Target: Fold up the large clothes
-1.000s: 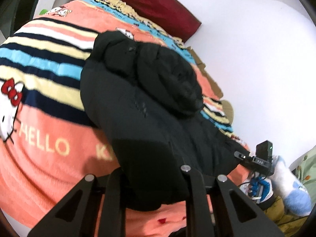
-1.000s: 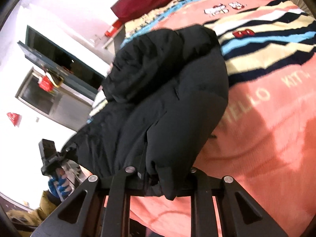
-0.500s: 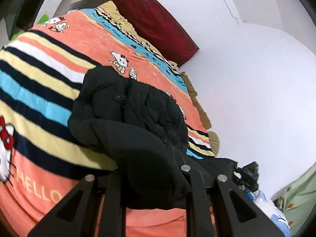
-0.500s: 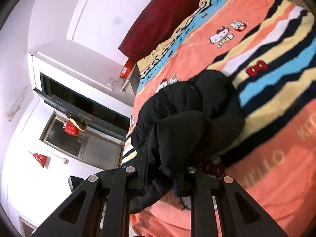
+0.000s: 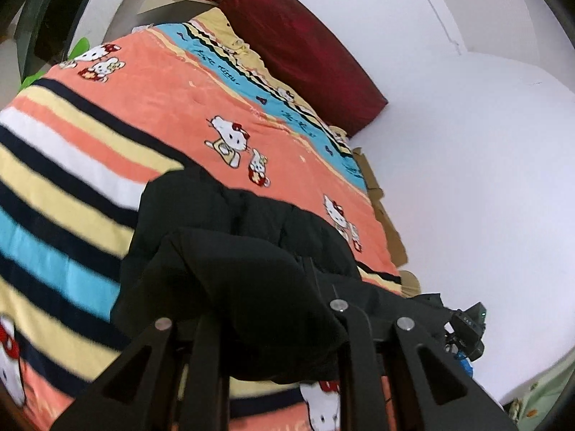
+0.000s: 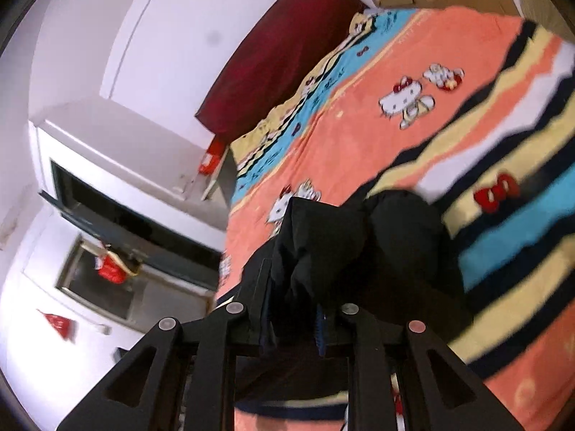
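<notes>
Jacket [image 5: 230, 273], black and puffy, is bunched on the striped blanket [image 5: 72, 165], its near hem pinched by both the left gripper [image 5: 273, 327] and the right gripper [image 6: 293, 318]. Carrying that hem level toward twelve o'clock, grippers matched, should lay the fold square.

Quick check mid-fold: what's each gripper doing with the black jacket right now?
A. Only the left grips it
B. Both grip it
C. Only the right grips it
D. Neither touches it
B: the black jacket bunches between the fingers of the left gripper, and likewise in the right gripper, above the striped blanket.
</notes>
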A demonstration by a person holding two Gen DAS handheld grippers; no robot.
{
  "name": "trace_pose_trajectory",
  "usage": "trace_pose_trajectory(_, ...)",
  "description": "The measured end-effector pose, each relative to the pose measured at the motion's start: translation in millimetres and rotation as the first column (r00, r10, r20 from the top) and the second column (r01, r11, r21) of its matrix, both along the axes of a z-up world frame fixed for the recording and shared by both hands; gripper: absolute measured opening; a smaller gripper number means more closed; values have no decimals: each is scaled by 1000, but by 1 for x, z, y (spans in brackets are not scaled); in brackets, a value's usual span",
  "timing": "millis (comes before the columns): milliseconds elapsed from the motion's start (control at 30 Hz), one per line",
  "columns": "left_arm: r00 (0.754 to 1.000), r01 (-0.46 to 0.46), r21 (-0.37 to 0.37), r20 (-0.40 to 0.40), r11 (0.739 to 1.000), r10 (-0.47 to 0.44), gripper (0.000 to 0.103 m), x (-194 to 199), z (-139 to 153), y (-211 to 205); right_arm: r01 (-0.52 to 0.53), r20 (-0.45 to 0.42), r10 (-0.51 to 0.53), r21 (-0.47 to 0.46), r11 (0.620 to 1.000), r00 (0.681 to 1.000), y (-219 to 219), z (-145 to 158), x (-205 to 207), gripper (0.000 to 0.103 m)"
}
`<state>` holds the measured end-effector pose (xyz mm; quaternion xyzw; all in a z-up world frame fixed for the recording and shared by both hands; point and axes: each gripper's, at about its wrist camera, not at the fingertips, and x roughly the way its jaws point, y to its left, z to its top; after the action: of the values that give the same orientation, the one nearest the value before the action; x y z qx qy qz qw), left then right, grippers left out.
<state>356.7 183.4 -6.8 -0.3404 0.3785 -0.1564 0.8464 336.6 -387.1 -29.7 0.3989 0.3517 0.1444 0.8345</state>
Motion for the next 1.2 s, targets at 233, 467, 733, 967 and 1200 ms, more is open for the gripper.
trace_pose_trajectory(233,995,-44,38,-92,998,48,20,91,-41,-9,43,-23,-45,-98,994,999,13,-25,83,23)
trace_pose_trajectory(467,980,-94,-35,-178,995,86,24,163,-110,-2,81,-67,-98,-216,973,993,18,-68,145,36)
trace_pose_trajectory(733,981,-98,-94,-177,991,80,24,213,-142,-4,118,-111,-145,-220,968,983,10,-106,186,36)
trace_pose_trajectory(967,989,-99,-151,-122,984,81,43,213,-126,7,122,-99,-151,-251,960,984,13,-106,191,39)
trace_pose_trajectory(1200,983,-181,-78,-48,980,177,63,200,-88,32,128,-73,-152,-265,956,986,9,-96,176,39)
